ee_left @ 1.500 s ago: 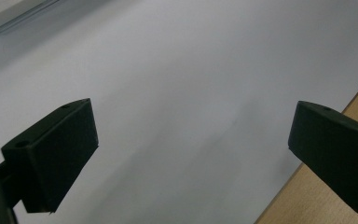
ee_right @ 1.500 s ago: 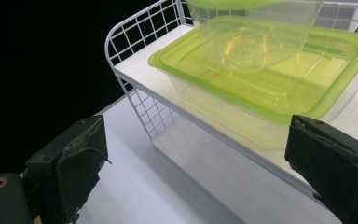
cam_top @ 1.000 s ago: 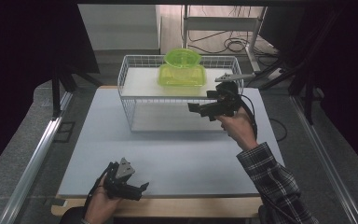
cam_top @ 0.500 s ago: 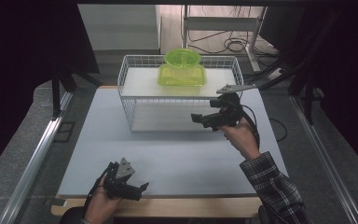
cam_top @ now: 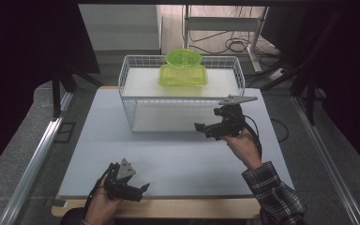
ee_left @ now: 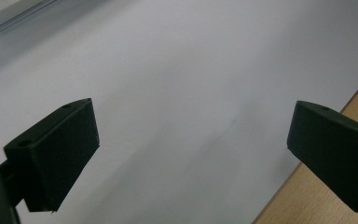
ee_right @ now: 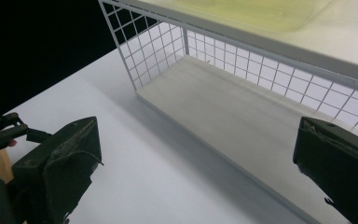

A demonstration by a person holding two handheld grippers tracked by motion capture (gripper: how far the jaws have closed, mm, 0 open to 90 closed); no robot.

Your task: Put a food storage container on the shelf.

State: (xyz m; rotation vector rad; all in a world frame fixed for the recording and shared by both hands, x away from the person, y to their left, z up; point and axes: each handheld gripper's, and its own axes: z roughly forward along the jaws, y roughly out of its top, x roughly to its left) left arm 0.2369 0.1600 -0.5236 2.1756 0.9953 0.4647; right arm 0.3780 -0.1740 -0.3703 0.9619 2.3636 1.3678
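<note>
Right gripper view: right claw (ee_right: 196, 158) wide, empty.

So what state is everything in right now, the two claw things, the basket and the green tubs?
Left gripper: open, empty, low over the table's near edge.
Right gripper: open, empty, in front of the basket.
Wire basket: upright on the table.
Green tub: upright on the basket's upper shelf.
Green bowl: tilted behind the tub.

A lab: black curtains (cam_top: 28, 42), floor cables (cam_top: 229, 44), white table (cam_top: 178, 154).

White table (cam_top: 178, 154) carries a wire basket (cam_top: 136, 110).
</note>
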